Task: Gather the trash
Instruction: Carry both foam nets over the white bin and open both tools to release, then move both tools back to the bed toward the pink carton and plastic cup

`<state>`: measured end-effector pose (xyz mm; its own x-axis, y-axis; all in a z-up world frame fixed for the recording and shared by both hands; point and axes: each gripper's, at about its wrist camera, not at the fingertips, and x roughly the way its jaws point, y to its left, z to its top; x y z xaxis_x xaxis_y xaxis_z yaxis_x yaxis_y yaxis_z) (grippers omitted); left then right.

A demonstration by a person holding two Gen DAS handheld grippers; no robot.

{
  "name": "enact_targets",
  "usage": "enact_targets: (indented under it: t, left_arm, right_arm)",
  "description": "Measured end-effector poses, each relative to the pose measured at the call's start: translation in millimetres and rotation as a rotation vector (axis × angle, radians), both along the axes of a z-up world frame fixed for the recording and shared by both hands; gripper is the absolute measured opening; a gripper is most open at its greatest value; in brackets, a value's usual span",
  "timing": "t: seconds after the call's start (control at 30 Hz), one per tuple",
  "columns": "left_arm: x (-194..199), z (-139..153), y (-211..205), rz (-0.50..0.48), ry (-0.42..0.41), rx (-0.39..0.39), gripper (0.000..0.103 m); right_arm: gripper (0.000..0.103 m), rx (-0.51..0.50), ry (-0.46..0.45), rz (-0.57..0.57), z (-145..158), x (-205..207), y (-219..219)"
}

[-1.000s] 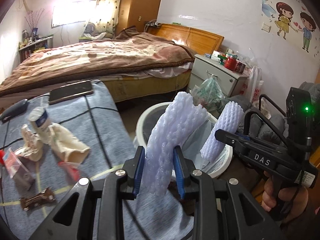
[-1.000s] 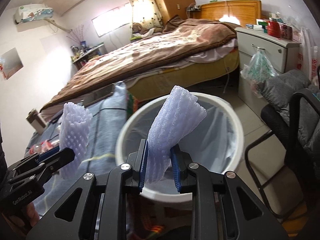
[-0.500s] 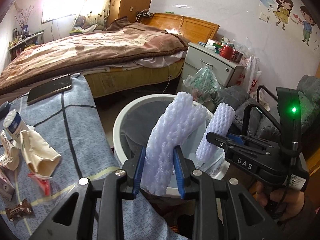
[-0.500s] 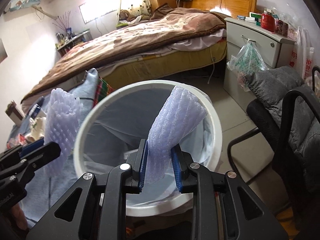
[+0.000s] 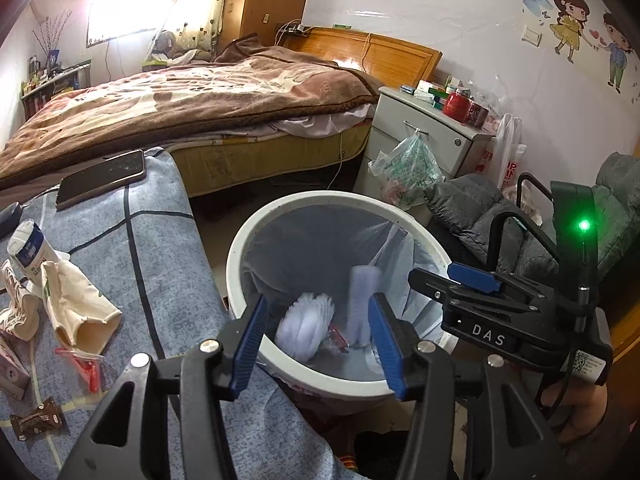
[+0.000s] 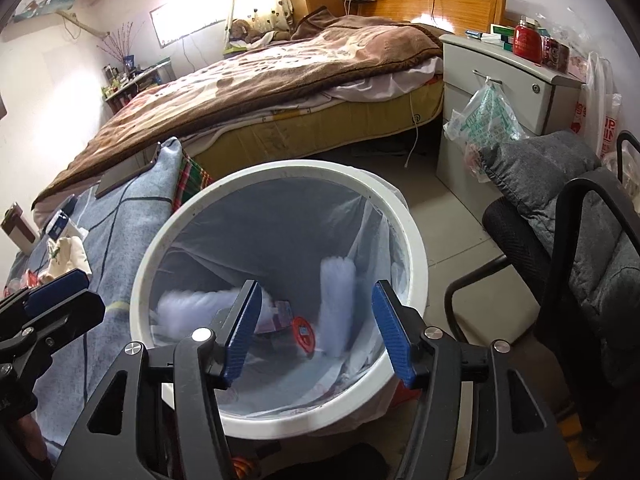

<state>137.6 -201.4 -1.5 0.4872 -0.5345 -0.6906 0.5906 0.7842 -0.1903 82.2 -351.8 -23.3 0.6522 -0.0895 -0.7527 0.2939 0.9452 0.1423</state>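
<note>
Falling blurred inside the white bin (image 5: 256, 240), low in the middle of both views, are the two foam fruit nets that half a second ago stood clamped in the grippers: one net (image 5: 306, 326) lies toward the left of the liner, the other net (image 6: 337, 304) drops upright at the right. Both the left gripper (image 5: 316, 342) and the right gripper (image 6: 316, 330) now have their blue jaws spread wide with nothing between them, poised over the rim. That judges this pair of items as delivered, so the task likely turns back to the litter on the blue cloth (image 5: 160, 248) at the left of the left wrist view: a crumpled paper cup (image 5: 76, 312), a red wrapper (image 5: 86, 364), a brown candy wrapper (image 5: 36, 424). Motion blur hides the nets' final resting pose, and other trash beneath them, including something red (image 6: 304, 330), is hard to identify. The cloth's left edge is cut off, so more litter may lie out of sight.
</note>
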Motion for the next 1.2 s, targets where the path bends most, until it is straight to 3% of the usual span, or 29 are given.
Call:
enact_targets:
  t: [0.53,1.2]
  left_arm:
    - [-6.1,5.9,46.0,0.085,-0.015,-0.03,0.056]
    - [-18.9,8.7,172.2,0.384,-0.089,0.001,0.059]
  right_arm:
    - [0.059,0.007,-0.049,0.018,11.1,-6.5,20.2]
    - [0.059,0.007,-0.1,0.199,19.2,2.3,94.3]
